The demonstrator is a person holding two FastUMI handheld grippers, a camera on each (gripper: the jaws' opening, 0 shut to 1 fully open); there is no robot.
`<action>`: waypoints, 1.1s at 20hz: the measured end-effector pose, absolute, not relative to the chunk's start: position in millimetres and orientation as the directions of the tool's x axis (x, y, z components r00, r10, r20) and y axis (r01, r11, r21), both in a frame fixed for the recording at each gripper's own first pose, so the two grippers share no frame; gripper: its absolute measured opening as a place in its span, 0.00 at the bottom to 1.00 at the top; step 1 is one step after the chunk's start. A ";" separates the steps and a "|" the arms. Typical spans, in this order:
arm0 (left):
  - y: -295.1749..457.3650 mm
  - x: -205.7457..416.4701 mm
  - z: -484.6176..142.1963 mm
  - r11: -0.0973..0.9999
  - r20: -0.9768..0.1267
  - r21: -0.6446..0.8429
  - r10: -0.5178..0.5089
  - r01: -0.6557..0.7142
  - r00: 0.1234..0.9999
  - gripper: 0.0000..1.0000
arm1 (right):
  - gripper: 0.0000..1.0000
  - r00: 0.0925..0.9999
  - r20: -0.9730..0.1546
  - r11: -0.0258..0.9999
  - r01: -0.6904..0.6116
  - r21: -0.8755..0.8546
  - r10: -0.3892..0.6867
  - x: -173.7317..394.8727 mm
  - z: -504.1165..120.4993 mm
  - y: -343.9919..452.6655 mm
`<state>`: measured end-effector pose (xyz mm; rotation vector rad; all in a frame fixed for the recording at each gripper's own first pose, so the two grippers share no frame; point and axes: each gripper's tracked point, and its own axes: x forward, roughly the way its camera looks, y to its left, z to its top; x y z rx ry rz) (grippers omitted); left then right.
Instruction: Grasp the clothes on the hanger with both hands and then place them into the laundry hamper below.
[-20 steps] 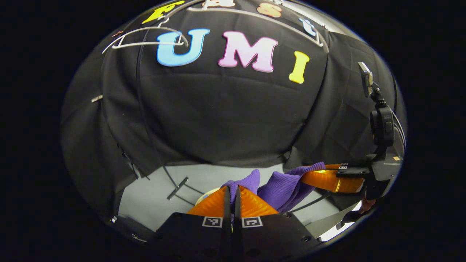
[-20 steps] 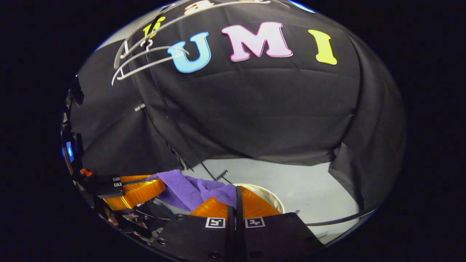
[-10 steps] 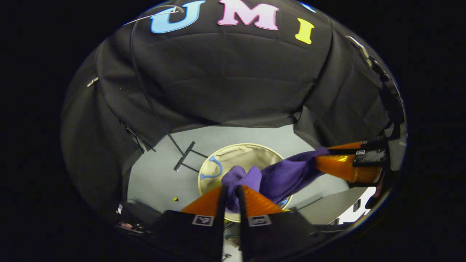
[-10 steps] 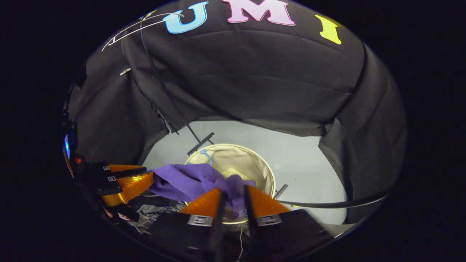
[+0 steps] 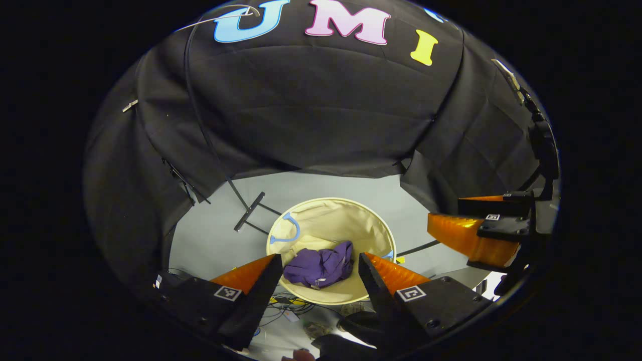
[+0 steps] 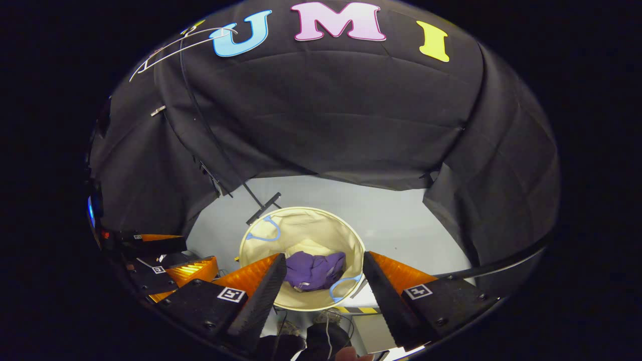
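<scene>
Lying crumpled in the bottom of the laundry hamper (image 5: 373, 225), the purple clothes (image 5: 319, 265) formed a loose heap with its longer side running across the left gripper view; no writing on them could be read. In the right gripper view the same clothes (image 6: 315, 270) sat toward the near wall of the hamper (image 6: 306, 220), beside a blue handle loop (image 6: 344, 288). A second blue handle loop (image 5: 288, 231) hung against the far inner wall. The hamper was round, cream-coloured, open at the top, and stood on a pale grey floor (image 5: 215, 240).

Left gripper (image 5: 317, 263): fingers spread wide, holding nothing, above the hamper's near rim. Right gripper (image 6: 324, 263): fingers likewise spread wide, empty, framing the clothes from above. Each carried small square black-and-white markers, not legible as text.

A bare white hanger (image 6: 175, 47) hung high against the black cloth wall. The foot of a dark stand (image 5: 249, 211) rested on the floor behind the hamper.
</scene>
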<state>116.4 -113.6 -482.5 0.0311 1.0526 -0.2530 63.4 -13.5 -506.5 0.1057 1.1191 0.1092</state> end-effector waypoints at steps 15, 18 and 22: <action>-79.0 107.0 -266.2 0.957 -0.551 -0.096 -0.281 0.275 0.786 0.96 | 0.99 0.758 -0.653 0.988 0.104 0.112 -0.005 76.3 -308.0 -4.4; -61.7 96.3 -211.2 0.956 -0.460 -0.090 -0.287 0.278 0.840 0.96 | 0.99 0.831 -0.552 0.988 0.129 0.083 -0.062 77.1 -245.1 -13.0; -42.2 81.3 -147.3 0.959 -0.356 -0.083 -0.283 0.271 0.891 0.96 | 0.99 0.902 -0.420 0.990 0.135 0.052 -0.101 67.7 -174.9 -8.5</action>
